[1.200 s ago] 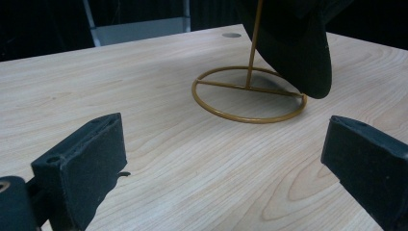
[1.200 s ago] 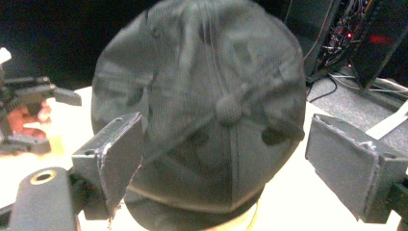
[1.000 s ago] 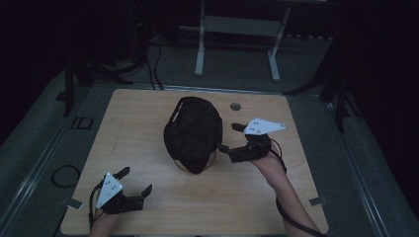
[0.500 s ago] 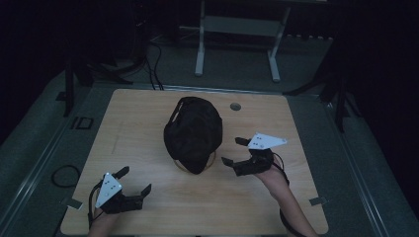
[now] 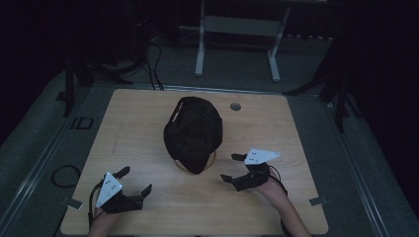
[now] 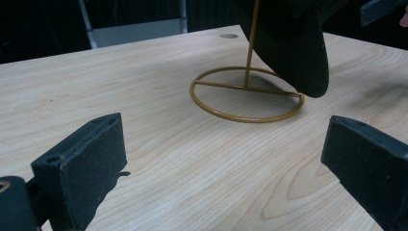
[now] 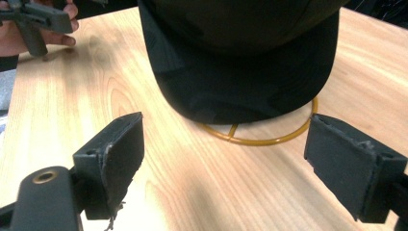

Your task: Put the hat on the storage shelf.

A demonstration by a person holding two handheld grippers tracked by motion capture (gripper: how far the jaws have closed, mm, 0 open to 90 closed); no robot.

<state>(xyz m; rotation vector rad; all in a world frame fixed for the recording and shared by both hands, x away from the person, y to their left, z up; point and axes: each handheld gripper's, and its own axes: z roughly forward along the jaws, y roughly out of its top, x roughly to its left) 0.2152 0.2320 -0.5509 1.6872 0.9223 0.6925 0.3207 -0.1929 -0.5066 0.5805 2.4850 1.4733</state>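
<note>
- Black cap [image 5: 193, 133] sits on a gold wire stand [image 6: 246, 94] mid-table, brim toward the near edge.
- Right gripper [image 5: 236, 169] hovers just right of the brim, jaws spread wide, holding nothing.
- Left gripper [image 5: 135, 181] waits near-left, well apart, jaws wide too.

Pale wooden bench [image 5: 148, 123], mid-frame; round gold wire stand [image 6: 246, 94] directly on it at centre.

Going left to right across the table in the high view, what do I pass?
Left tongs → black cap on its gold wire stand → right tongs, both tongs open, table bare between them.
</note>
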